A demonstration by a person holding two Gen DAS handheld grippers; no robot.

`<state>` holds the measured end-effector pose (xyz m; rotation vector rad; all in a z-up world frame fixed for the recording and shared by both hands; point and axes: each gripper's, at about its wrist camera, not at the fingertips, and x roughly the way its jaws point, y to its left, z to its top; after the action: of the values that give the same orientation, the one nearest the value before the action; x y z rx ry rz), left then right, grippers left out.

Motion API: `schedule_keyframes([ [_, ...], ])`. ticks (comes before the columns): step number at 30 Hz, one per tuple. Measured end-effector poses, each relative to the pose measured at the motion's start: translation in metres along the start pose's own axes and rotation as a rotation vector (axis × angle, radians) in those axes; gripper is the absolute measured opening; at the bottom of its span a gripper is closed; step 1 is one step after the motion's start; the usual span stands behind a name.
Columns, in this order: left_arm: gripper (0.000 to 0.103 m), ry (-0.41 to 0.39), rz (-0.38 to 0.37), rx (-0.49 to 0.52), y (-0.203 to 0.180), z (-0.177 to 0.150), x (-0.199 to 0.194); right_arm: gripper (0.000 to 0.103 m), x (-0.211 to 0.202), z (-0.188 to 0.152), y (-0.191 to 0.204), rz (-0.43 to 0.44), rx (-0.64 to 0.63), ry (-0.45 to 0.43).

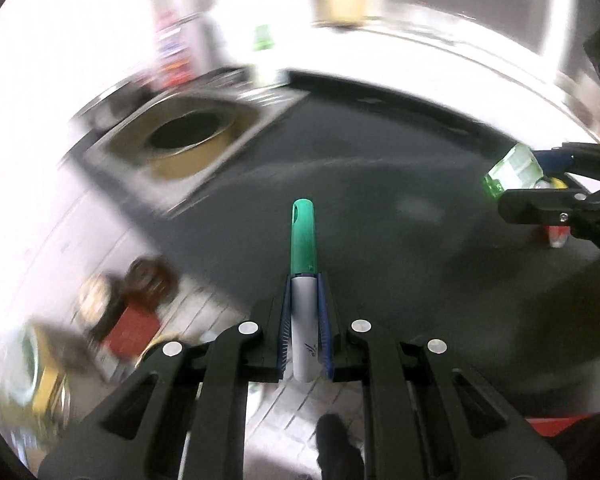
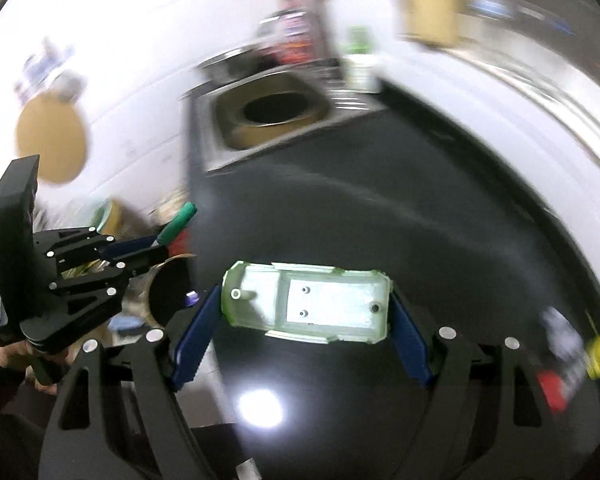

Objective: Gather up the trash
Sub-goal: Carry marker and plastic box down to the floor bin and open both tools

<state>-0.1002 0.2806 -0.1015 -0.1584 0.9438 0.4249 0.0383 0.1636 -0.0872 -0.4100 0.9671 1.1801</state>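
My left gripper [image 1: 304, 280] is shut on a white marker with a green cap [image 1: 303, 264], held pointing forward above the dark counter's left edge. It also shows in the right wrist view [image 2: 148, 246], the marker [image 2: 177, 221] sticking out up and to the right. My right gripper [image 2: 306, 304] is shut on a pale green clear plastic shell [image 2: 308, 304] held crosswise above the dark counter. In the left wrist view the right gripper [image 1: 540, 178] holds that shell [image 1: 514, 170] at the far right.
A dark counter [image 1: 380, 184] spreads ahead. A steel sink [image 2: 268, 114] holding a brass-coloured round pot lies at its far left. Red, yellow and white items [image 2: 572, 360] lie on the counter at right. Cluttered jars and boxes [image 1: 112, 312] sit on the floor below left.
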Motion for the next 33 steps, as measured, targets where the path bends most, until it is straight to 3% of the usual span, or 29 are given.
schedule_keyframes([
  [7,0.012,0.086,0.147,-0.245,0.122,-0.079,-0.007,0.077,0.100,0.042,0.134,0.188,-0.205,0.111],
  [14,0.012,0.154,0.209,-0.407,0.201,-0.148,0.021,0.077,0.198,0.051,0.222,0.277,-0.291,0.216],
  [23,0.012,0.185,0.169,-0.575,0.250,-0.203,0.098,0.077,0.322,0.048,0.264,0.274,-0.250,0.341],
  [31,0.013,0.191,0.125,-0.631,0.267,-0.211,0.138,0.078,0.370,0.045,0.270,0.267,-0.217,0.395],
  [33,0.049,0.196,0.101,-0.631,0.269,-0.211,0.145,0.084,0.376,0.046,0.270,0.272,-0.212,0.416],
])
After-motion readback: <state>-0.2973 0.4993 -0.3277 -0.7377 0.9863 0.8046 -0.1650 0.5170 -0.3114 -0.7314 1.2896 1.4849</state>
